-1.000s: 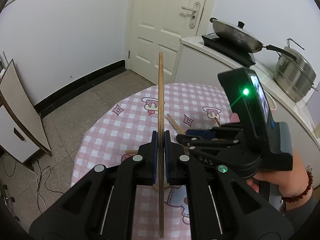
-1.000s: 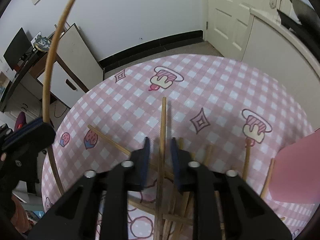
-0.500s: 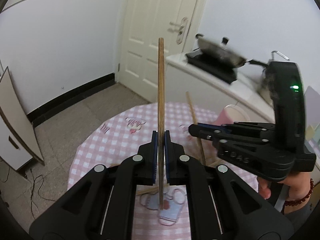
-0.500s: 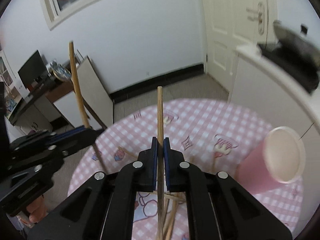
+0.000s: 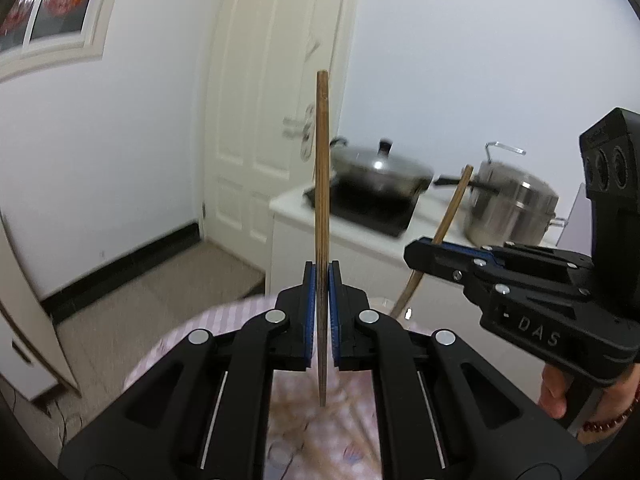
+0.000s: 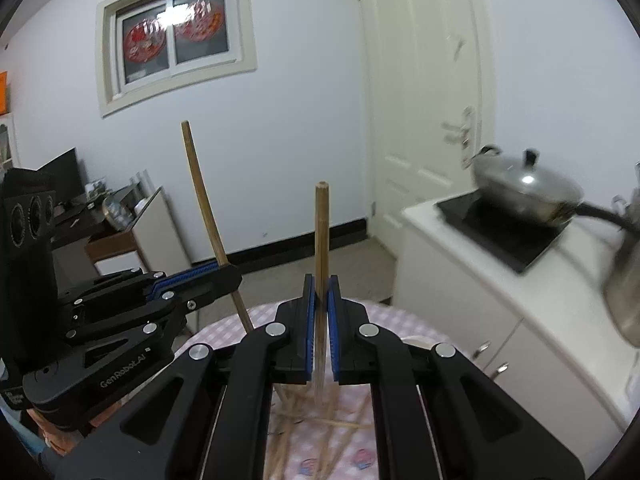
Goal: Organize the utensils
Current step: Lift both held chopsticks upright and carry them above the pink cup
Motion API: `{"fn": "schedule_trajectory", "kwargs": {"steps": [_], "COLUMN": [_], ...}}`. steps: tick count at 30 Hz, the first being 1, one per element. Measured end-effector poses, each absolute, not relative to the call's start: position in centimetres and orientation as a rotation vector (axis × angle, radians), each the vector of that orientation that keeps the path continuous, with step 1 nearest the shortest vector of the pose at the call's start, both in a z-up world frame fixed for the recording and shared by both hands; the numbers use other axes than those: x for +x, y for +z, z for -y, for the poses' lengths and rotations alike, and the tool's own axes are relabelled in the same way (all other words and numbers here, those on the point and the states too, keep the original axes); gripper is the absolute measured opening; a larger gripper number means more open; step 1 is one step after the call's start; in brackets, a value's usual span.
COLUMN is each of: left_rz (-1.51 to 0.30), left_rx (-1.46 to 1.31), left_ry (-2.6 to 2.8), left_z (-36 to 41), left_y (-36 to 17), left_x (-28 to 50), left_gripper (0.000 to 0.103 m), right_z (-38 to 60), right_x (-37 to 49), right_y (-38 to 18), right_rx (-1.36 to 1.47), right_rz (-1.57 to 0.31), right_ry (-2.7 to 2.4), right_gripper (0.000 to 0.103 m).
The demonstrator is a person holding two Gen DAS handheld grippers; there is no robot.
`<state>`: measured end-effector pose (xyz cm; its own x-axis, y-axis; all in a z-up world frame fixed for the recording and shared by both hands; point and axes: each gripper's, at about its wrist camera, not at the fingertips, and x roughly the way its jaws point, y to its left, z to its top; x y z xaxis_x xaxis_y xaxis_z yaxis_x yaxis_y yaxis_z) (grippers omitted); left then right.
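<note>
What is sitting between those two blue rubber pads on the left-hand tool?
A thin wooden chopstick, standing upright and pinched by the black left gripper, in its own wrist view.

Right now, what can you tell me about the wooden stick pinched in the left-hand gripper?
The chopstick is a slim, straight rod of brown wood with a blunt, flat top. It stands almost upright, clamped partway up between the blue pads of the shut left gripper. Its lower end hangs free above the pink checked table. Nothing else touches it.

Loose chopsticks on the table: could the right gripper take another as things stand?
Probably not: the right gripper is shut on a chopstick, held above the loose chopsticks on the table.
</note>
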<state>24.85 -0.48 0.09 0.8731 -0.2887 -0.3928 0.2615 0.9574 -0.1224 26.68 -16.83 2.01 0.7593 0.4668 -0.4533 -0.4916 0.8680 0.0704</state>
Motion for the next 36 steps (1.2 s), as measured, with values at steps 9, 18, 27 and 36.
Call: {"fn": "schedule_trajectory", "kwargs": {"steps": [9, 18, 27, 36], "left_rz": [-0.311, -0.339, -0.470, -0.555], "left_rx": [-0.114, -0.137, -0.095, -0.069], "left_ry": [-0.303, -0.309, -0.305, -0.311], "left_z": [5.1, 7.2, 7.8, 8.2], "left_y": [1.4, -2.6, -7.5, -8.7], "left_x": [28.4, 31.7, 33.1, 33.8], "left_gripper": [0.007, 0.007, 0.007, 0.007], "right_z": [20.7, 22.5, 22.5, 22.6], "right_x": [27.8, 30.0, 31.6, 31.6], "right_y": [3.7, 0.3, -4.5, -6.1], "right_rx": [-0.057, -0.059, -0.054, -0.029], "right_rz": [-0.389, -0.406, -0.513, -0.556], "right_ry": [0.390, 0.348, 0.350, 0.340], "right_gripper": [0.005, 0.005, 0.005, 0.005]}}
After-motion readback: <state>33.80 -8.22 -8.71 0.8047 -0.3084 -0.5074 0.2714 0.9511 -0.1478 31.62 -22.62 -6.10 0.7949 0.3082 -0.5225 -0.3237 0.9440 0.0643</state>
